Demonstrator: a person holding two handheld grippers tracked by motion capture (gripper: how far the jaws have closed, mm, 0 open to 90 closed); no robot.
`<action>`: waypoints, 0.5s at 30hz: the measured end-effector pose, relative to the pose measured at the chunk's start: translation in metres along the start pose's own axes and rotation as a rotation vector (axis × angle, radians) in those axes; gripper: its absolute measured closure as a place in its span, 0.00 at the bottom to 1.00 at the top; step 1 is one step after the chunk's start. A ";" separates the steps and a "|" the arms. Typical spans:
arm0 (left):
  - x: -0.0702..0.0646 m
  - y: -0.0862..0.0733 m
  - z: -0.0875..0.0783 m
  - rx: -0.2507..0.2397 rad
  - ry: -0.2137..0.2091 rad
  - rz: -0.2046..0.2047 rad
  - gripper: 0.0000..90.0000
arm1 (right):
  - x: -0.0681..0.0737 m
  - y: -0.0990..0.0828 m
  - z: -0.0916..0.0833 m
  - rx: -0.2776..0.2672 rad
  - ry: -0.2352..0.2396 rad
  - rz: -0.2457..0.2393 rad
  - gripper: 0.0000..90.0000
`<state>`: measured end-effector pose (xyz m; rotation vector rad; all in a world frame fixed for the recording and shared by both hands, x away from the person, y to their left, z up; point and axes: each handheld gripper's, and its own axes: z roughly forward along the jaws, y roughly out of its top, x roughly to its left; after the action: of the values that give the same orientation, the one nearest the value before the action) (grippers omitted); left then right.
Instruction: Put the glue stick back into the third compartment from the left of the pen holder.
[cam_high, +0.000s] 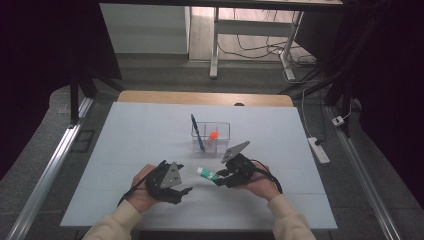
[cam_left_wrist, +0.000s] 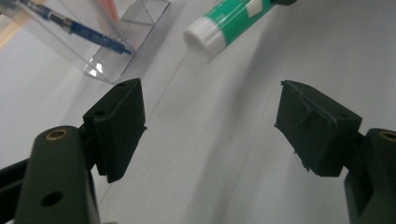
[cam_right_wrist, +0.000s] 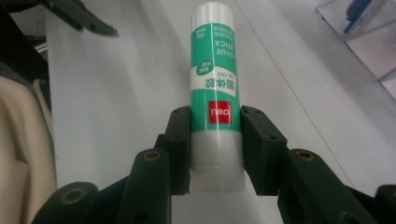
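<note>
1. We see the right hand-held gripper (cam_right_wrist: 215, 144) clamped on the glue stick (cam_right_wrist: 215, 88): its two black jaws press the sides of the tube near its base end, at the red label
2. The glue stick reaches straight out ahead of those jaws, green body first and white cap farthest away; in the high view it lies about level just above the bench (cam_high: 130, 130), cap pointing toward the left hand-held gripper (cam_high: 185, 191)
3. The left hand-held gripper has its jaws wide apart with nothing between them; the glue stick's cap sits beyond and ahead of its fingertips, clear of both pads (cam_left_wrist: 119, 126)
4. The two hand-held grippers face each other near the front edge of the bench, close but apart
5. Both hands come in from the bottom of the high view in cream sleeves (cam_high: 112, 222), each wrapped around its gripper body, forearms angled inward
6. Farther back on the bench stands a clear plastic organizer (cam_high: 220, 131) holding a blue pen (cam_high: 197, 132) and a small orange thing (cam_high: 214, 134)
</note>
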<state>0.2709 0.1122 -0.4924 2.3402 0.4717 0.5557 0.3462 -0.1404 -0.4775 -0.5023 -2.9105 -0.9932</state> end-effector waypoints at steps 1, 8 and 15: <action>0.000 0.001 0.001 -0.001 -0.002 0.005 0.26 | 0.000 0.001 0.001 0.004 0.006 0.005 0.72; -0.002 0.006 0.006 -0.003 -0.014 0.037 0.26 | 0.001 0.007 0.012 0.033 0.040 0.018 0.72; -0.007 0.010 0.012 0.016 -0.017 0.086 0.29 | 0.004 0.014 0.020 0.025 0.086 0.025 0.72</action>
<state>0.2731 0.0955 -0.4950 2.3874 0.3705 0.5742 0.3479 -0.1173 -0.4846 -0.4805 -2.8298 -0.9495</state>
